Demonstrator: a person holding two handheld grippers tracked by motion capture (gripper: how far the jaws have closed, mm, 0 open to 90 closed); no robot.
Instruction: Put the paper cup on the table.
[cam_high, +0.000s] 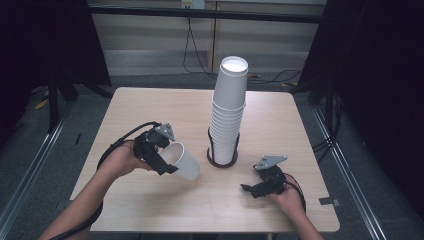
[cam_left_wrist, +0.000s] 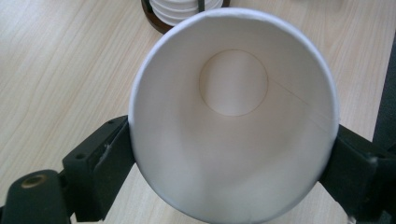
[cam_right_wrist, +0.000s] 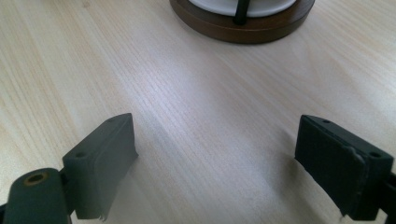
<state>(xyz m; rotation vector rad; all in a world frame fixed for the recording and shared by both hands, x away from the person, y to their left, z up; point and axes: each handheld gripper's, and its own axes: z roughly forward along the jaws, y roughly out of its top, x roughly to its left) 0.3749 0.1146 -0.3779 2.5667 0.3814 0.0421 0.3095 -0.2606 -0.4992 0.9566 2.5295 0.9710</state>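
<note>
Where the left tongs (cam_high: 167, 162) close on the paper cup (cam_high: 182, 160), lower left of centre in the high view, its outer wall hides their pads; the left hand (cam_high: 122, 161) tilts it, mouth facing the gripper. Centre: cup stack (cam_high: 229, 107) in its holder (cam_high: 222, 161). Lower right, right hand (cam_high: 289, 196) low over the bench (cam_high: 150, 107), right tongs (cam_high: 250, 189) wide open, empty.

The cup (cam_left_wrist: 233, 116) clamped in the left tool (cam_high: 161, 150) looks like smooth matt white paper, the table (cam_right_wrist: 187, 107) below pale, faintly glossy wood grain, the stack's base (cam_right_wrist: 243, 28) probably dark varnished wood.
</note>
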